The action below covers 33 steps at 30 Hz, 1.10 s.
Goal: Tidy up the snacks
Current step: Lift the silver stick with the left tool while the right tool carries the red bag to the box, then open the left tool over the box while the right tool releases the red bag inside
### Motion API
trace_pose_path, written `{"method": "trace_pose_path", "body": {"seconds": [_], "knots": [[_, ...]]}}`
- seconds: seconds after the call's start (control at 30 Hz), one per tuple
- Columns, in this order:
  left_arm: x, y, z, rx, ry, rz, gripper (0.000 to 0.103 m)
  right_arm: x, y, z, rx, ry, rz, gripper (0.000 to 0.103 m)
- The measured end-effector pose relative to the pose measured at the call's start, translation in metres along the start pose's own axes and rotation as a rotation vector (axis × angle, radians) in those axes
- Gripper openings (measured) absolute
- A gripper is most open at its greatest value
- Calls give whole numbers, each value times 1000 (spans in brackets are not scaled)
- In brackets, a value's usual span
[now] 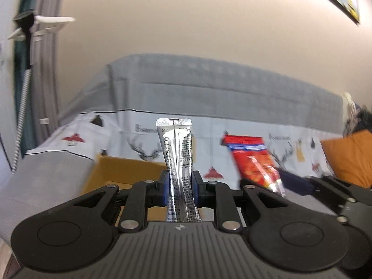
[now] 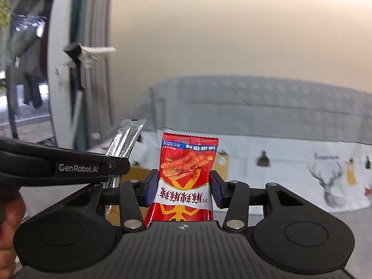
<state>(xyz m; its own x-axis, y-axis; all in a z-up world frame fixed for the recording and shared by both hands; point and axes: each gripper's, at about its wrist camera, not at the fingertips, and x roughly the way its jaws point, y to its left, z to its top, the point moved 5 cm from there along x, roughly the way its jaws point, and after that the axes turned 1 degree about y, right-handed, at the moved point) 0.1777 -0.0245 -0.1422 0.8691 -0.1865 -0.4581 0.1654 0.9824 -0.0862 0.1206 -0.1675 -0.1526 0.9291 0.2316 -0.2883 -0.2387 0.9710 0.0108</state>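
My left gripper (image 1: 180,187) is shut on a slim silver stick packet (image 1: 177,153) that stands upright between its blue pads. To its right in the left wrist view the red snack bag (image 1: 252,161) tilts in the air. In the right wrist view my right gripper (image 2: 184,189) is shut on that red snack bag (image 2: 187,174), upside down and upright between the pads. The silver stick packet (image 2: 126,144) and the black body of the left gripper (image 2: 69,168) show at the left of that view. An open cardboard box (image 1: 121,174) lies below and behind the left gripper.
A sofa with a grey cover (image 1: 209,93) and a white deer-print sheet (image 2: 302,174) fills the background. An orange cushion (image 1: 348,158) sits at the right. A window with curtains (image 2: 93,69) is at the left. A person's hand (image 2: 9,220) shows at the left edge.
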Motion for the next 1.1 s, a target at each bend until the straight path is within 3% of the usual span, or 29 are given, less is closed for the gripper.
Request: {"method": "trace_pose_path", "body": {"seconds": [0.1,0.23,0.6,0.77,1.1], "knots": [[7,32,0,-75,5,23,22,4,8,6,-19,-5,24,49],[39,65,-17,-136,65,74,22,37,13,-10,-20,74,49,49],[121,120,-106,-179,320,141,22,142,46,-100,22,369,107,49],[138,132,-127,-177,362,148,22,164,57,-135,19,454,122,49],[147,137,-136,-170,385,159,22,172,62,-148,-17,462,139,49]]}}
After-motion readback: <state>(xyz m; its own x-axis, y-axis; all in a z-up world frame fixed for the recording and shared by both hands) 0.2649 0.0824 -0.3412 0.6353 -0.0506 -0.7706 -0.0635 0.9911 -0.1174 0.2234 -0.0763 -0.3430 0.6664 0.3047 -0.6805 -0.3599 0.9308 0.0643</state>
